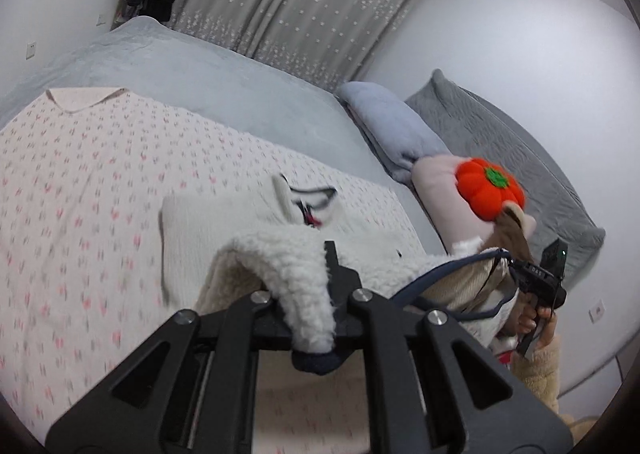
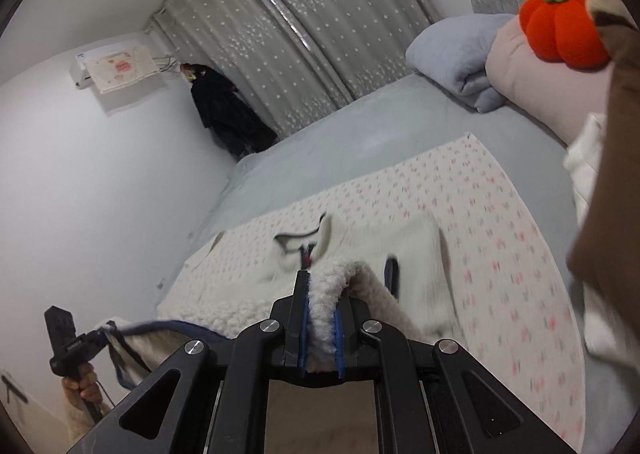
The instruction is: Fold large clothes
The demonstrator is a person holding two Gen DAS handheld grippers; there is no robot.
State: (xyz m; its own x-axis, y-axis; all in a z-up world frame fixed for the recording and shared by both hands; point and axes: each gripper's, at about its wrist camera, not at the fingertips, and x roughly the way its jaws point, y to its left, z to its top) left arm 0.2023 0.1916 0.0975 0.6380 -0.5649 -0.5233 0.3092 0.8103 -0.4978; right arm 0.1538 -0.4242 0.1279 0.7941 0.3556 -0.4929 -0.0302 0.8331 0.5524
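Between both grippers' fingers (image 2: 320, 318), white fleece garment (image 1: 280, 254) hem pinched, lifted above patterned bedspread (image 1: 80, 174).

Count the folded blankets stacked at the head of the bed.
2. A pale blue folded blanket lies nearer the curtain, and a pink one sits beside it with the orange plush pumpkin on top. More may be hidden behind the brown item at the frame edge.

Colours and patterns on the bed
White fleecy garment (image 2: 340, 286); cream sheet (image 1: 80, 174) with pink-grey motifs; orange pumpkin cushion (image 1: 490, 190), green top; grey starred curtain (image 2: 304, 26).
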